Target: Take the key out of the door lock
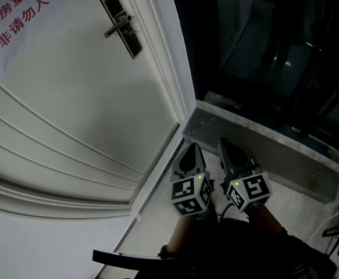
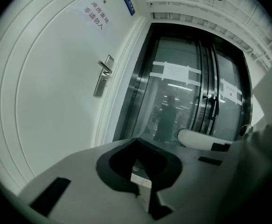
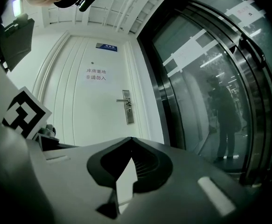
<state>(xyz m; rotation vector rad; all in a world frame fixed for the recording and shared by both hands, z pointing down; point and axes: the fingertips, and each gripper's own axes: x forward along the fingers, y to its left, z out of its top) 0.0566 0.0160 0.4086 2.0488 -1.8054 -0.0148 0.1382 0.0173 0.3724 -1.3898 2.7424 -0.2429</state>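
A white door [image 1: 70, 109] carries a dark lock plate with a metal lever handle [image 1: 121, 25], also seen in the left gripper view as the handle [image 2: 103, 76] and in the right gripper view as the handle [image 3: 126, 106]. No key can be made out at this distance. My left gripper [image 1: 193, 148] and right gripper [image 1: 224, 142] hang side by side low by the door's foot, far from the lock. The left gripper [image 2: 136, 140] has its jaws together on nothing. The right gripper [image 3: 132, 139] is likewise shut and empty.
A red-lettered paper sign [image 1: 15, 10] is stuck on the door above the handle. To the right runs a grey stone sill [image 1: 262, 150] below dark glass doors [image 3: 219, 78]. A person's figure [image 3: 226, 120] shows in the glass. A blue plaque [image 3: 106, 46] sits over the door.
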